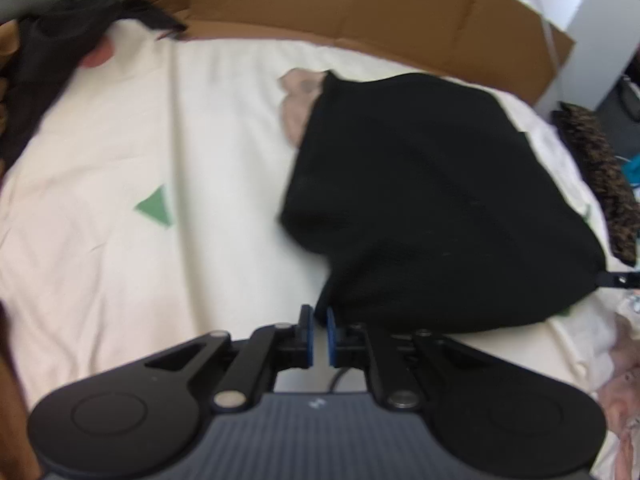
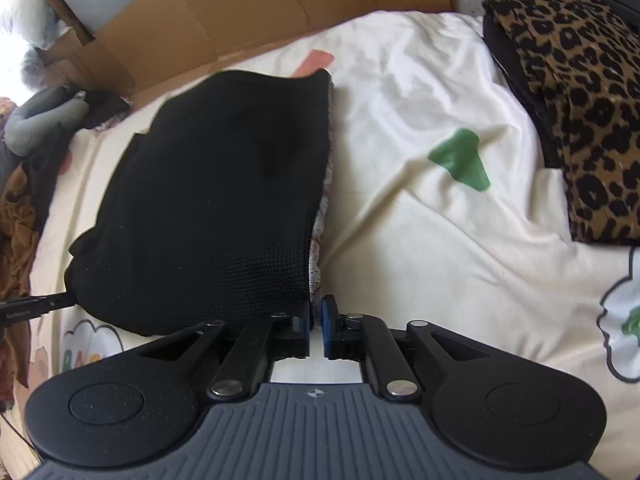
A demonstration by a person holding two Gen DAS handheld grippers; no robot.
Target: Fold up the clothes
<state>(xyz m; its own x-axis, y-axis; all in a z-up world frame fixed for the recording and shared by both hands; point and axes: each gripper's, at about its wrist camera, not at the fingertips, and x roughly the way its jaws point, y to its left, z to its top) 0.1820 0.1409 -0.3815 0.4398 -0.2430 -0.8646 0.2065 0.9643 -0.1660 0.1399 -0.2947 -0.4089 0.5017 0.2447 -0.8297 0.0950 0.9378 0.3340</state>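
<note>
A black knit garment [image 1: 432, 200] [image 2: 216, 192] lies folded in a thick bundle on the cream bed sheet [image 1: 120, 240] [image 2: 440, 260]. A pale patterned fabric [image 1: 298, 100] [image 2: 320, 224] pokes out along one edge from under it. My left gripper [image 1: 319, 322] sits at the bundle's near left corner, its blue pads almost together, with only pale sheet showing in the slit. At the near right corner my right gripper [image 2: 316, 312] is also shut, black fabric brushing its left finger. Each gripper's tip [image 1: 616, 279] [image 2: 36, 305] touches the bundle in the other view.
A folded leopard-print garment [image 2: 572, 112] [image 1: 600, 176] lies on the bed's right side. Flattened cardboard [image 1: 360, 8] [image 2: 224, 12] lines the far edge. Dark and brown clothes [image 1: 44, 72] [image 2: 16, 216] are heaped at the left. Green shapes [image 1: 156, 208] [image 2: 460, 160] are printed on the sheet.
</note>
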